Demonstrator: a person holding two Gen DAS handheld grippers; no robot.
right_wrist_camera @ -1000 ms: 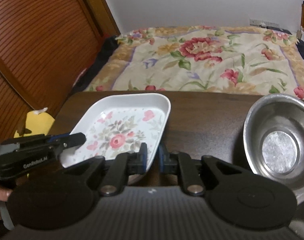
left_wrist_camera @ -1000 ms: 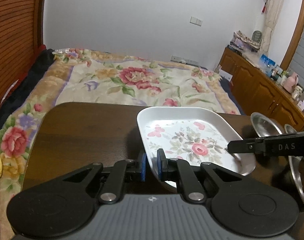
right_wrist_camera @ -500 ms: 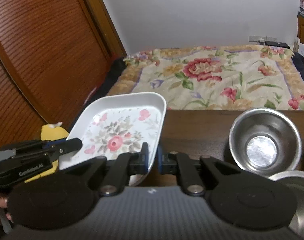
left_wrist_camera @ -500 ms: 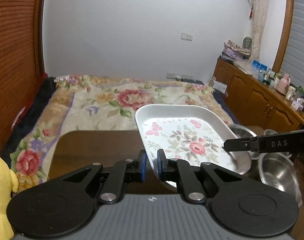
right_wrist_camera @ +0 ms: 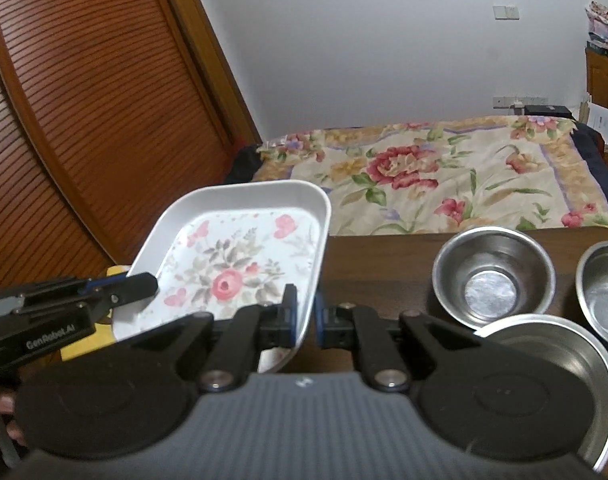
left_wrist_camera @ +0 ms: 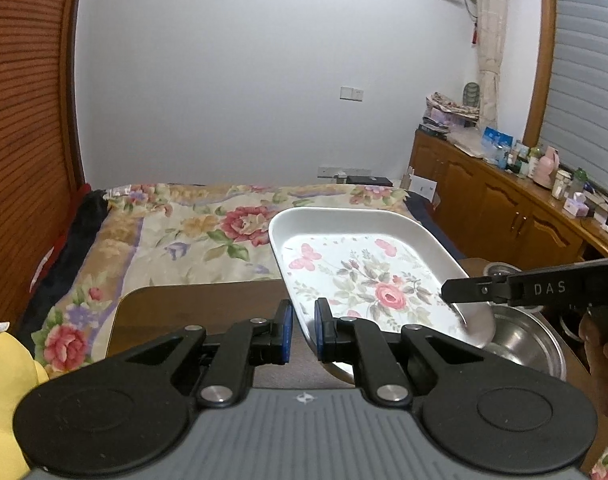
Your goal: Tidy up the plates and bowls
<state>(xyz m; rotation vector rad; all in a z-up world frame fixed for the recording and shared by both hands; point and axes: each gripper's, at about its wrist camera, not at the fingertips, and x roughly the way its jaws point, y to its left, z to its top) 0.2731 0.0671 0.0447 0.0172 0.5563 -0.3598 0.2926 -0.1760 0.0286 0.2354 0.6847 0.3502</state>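
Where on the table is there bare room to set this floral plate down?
Bare wood lies left of the steel bowls, under the floral plate on the table. The right end is crowded: two bowls and a larger one.

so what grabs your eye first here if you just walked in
The floral plate, held clear above the dark table, with the left gripper and right gripper each clamped on a rim. Next, three steel bowls on the table's right side, and the flowered bedspread behind.

wall [left_wrist_camera: 243, 80]: plain white | bed [right_wrist_camera: 444, 176]: floral cover | cabinets [left_wrist_camera: 496, 208]: wooden (cluttered top) | door [right_wrist_camera: 83, 100]: slatted wood
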